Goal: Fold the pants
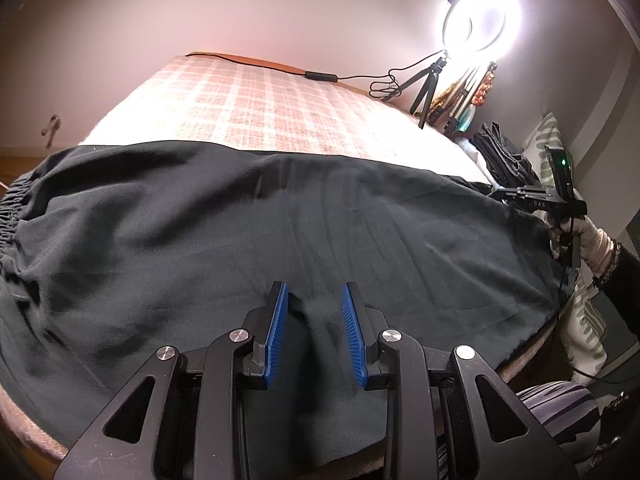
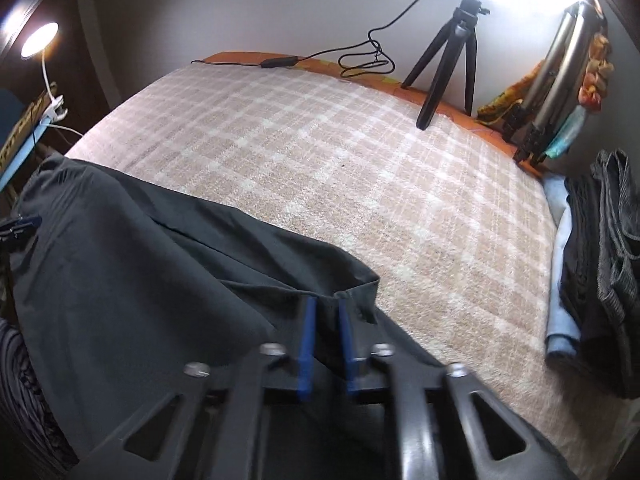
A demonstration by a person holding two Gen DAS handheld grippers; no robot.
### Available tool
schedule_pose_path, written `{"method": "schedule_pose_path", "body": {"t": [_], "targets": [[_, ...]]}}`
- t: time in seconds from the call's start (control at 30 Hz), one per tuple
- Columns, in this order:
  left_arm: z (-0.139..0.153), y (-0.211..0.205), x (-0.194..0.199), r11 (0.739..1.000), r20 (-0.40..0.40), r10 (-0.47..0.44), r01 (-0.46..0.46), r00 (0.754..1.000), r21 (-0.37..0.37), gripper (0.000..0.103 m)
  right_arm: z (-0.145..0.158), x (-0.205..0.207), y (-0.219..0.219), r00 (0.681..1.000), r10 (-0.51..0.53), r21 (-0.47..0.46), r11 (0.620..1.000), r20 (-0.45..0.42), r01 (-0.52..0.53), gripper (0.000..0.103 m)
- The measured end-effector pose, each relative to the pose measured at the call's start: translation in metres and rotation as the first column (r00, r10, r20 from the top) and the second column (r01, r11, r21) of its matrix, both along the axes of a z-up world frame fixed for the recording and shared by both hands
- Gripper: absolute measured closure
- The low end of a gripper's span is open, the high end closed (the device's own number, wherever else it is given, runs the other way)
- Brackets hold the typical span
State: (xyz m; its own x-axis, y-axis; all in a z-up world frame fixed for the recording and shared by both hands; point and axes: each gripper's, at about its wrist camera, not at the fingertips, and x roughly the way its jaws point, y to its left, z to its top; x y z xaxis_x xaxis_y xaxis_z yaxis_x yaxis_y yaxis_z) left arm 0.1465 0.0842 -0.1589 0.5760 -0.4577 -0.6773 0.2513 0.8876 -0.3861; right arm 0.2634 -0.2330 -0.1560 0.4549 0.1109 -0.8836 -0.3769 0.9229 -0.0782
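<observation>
One pair of pants (image 1: pixel 280 220): dark charcoal, thin matte cloth, spread flat across the near edge of the plaid blanket (image 2: pixel 360 168). It lies lengthwise along that edge. The gathered elastic waistband (image 1: pixel 12 208) sits at the blanket's left end and the leg hem at its right. Long shallow creases run across the legs, with a raised ridge near the middle. The far half of the blanket is bare.

Two grippers, both mine. My left gripper (image 1: pixel 315 286) points down at the mid-leg, near the blanket's front edge. Its blue pads stand partly apart with a soft fold of cloth rising between them. I cannot tell whether the pads actually bite the fold. My right gripper (image 2: pixel 327 302) is at the hem on the blanket's right side. Its jaws are drawn in narrow and closed on the hem edge, which puckers up between the pads. This view is slightly blurred. One gloved hand (image 1: pixel 580 240) shows, carrying that right gripper.

Counts around the blanket:
- One small black tripod (image 2: pixel 444 60) on the far edge.
- One lit ring light (image 1: pixel 482 20) above the tripod.
- One black cable (image 2: pixel 360 56) with an inline switch along the far edge.
- One round lamp (image 2: pixel 38 40) off the left corner.
- One stack of dark folded clothes (image 2: pixel 600 260) at the right edge.
- One pale blue cloth (image 2: pixel 560 300) tucked against the stack.
</observation>
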Motion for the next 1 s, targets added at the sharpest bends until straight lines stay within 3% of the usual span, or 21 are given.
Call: {"method": "schedule_pose_path", "body": {"t": [0.13,0.2,0.23,0.33,0.4,0.6,0.73,0.87,1.0], "targets": [[0.000,0.001,0.000,1.000,-0.002,-0.003,0.003,1.000,-0.004,0.077,0.007,-0.001,-0.002,1.000,0.020,0.009,1.000,0.012,-0.021,0.097],[0.000,0.001,0.001,1.000,-0.003,-0.002,0.002,1.000,-0.008,0.077,0.006,0.000,-0.001,1.000,0.013,-0.005,1.000,0.000,-0.013,0.043],[0.000,0.001,0.001,1.000,-0.003,-0.002,0.002,1.000,-0.007,0.077,0.006,-0.001,-0.001,1.000,0.011,-0.016,1.000,0.013,-0.010,0.039],[0.000,0.001,0.001,1.000,-0.003,-0.002,0.002,1.000,-0.005,0.077,-0.001,0.001,0.000,1.000,0.027,-0.029,0.999,-0.006,-0.028,0.046],[0.000,0.001,0.001,1.000,-0.003,-0.002,0.002,1.000,-0.003,0.077,-0.008,0.004,0.002,0.999,0.037,-0.030,0.999,-0.035,-0.038,0.071],[0.000,0.000,0.002,1.000,-0.003,-0.006,0.006,1.000,0.002,0.077,-0.011,0.000,0.014,0.997,0.079,-0.064,0.995,-0.018,-0.080,0.098],[0.000,-0.001,0.002,1.000,-0.003,-0.017,0.017,1.000,0.003,0.077,0.005,0.014,0.000,0.999,0.047,-0.049,0.998,0.018,-0.046,0.100],[0.001,-0.002,0.002,1.000,0.000,-0.023,0.023,1.000,0.011,0.077,0.013,0.045,-0.027,0.998,-0.063,0.054,0.997,0.020,0.062,0.101],[0.000,-0.001,0.001,1.000,0.003,-0.024,0.024,1.000,0.008,0.077,-0.009,0.051,-0.013,0.999,-0.030,-0.045,0.999,-0.015,0.029,0.101]]}}
